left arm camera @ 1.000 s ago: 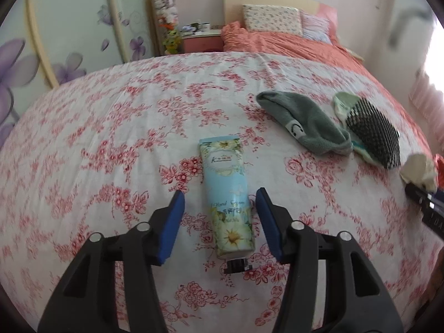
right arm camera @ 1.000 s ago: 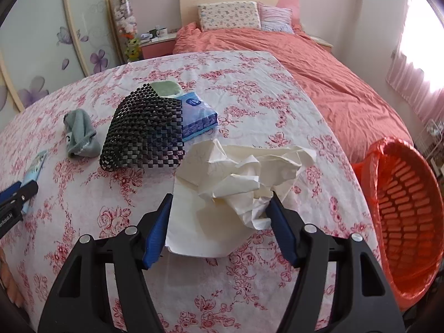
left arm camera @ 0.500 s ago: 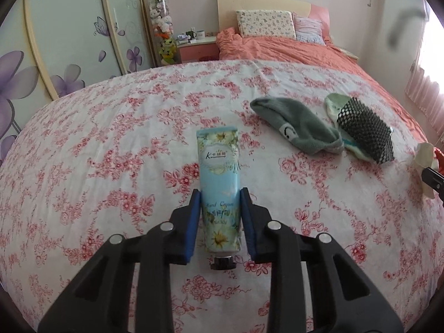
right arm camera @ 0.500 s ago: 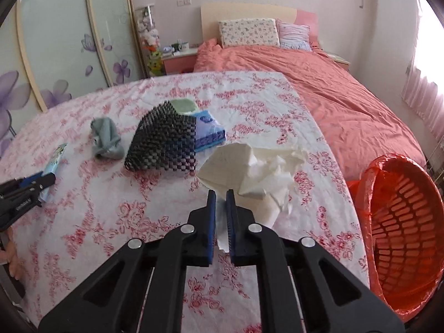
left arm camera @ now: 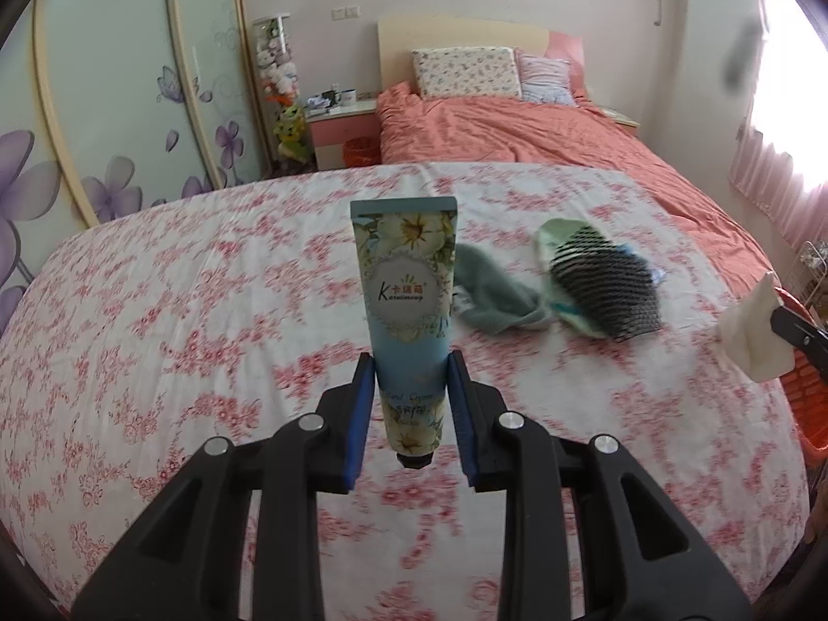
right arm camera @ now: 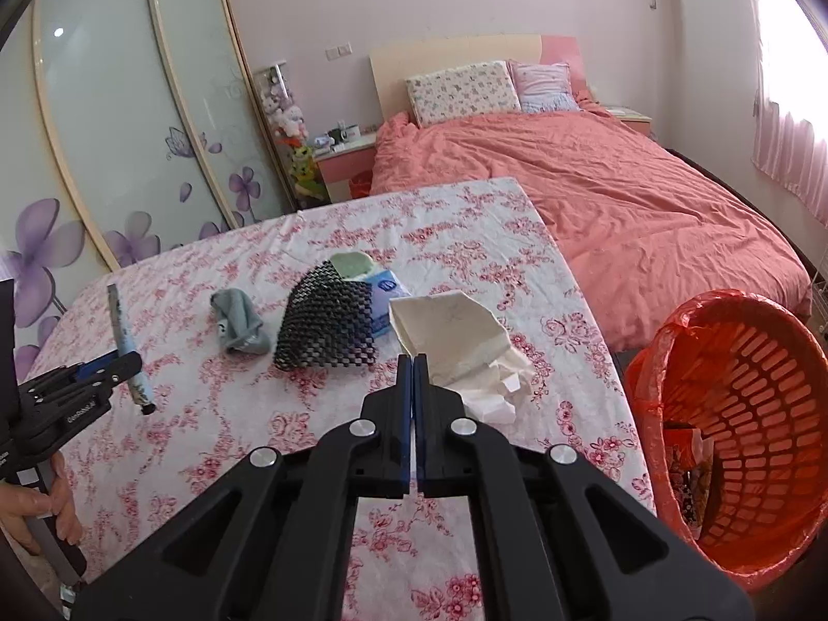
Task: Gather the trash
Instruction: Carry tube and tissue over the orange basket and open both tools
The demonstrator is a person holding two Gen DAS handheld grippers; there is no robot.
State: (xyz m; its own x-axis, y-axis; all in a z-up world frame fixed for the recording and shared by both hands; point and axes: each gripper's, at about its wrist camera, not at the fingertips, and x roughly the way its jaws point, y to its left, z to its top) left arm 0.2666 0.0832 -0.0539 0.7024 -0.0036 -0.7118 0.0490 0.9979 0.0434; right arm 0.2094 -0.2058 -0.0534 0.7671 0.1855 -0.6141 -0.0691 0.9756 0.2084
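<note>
My left gripper (left arm camera: 410, 362) is shut on a blue flowered hand-cream tube (left arm camera: 408, 284) and holds it upright above the floral bedspread (left arm camera: 181, 310). The tube (right arm camera: 124, 334) and the left gripper (right arm camera: 111, 365) also show in the right wrist view. My right gripper (right arm camera: 413, 362) is shut on crumpled white paper (right arm camera: 455, 341), lifted off the bedspread (right arm camera: 259, 414). The paper (left arm camera: 753, 334) shows at the right edge of the left wrist view. An orange trash basket (right arm camera: 745, 414) with some trash inside stands to the right of the bed.
A grey sock (left arm camera: 491, 292), a black mesh mat (left arm camera: 600, 279) and a green sock (left arm camera: 561, 233) lie on the bedspread. A blue tissue pack (right arm camera: 385, 295) lies by the mat (right arm camera: 331, 321). A coral-covered bed (right arm camera: 595, 181), a nightstand (left arm camera: 344, 134) and wardrobe doors (right arm camera: 129, 129) are behind.
Both grippers have closed and risen. The left has lifted the cream tube off the bedspread. The right has pinched the paper and lifted it.
</note>
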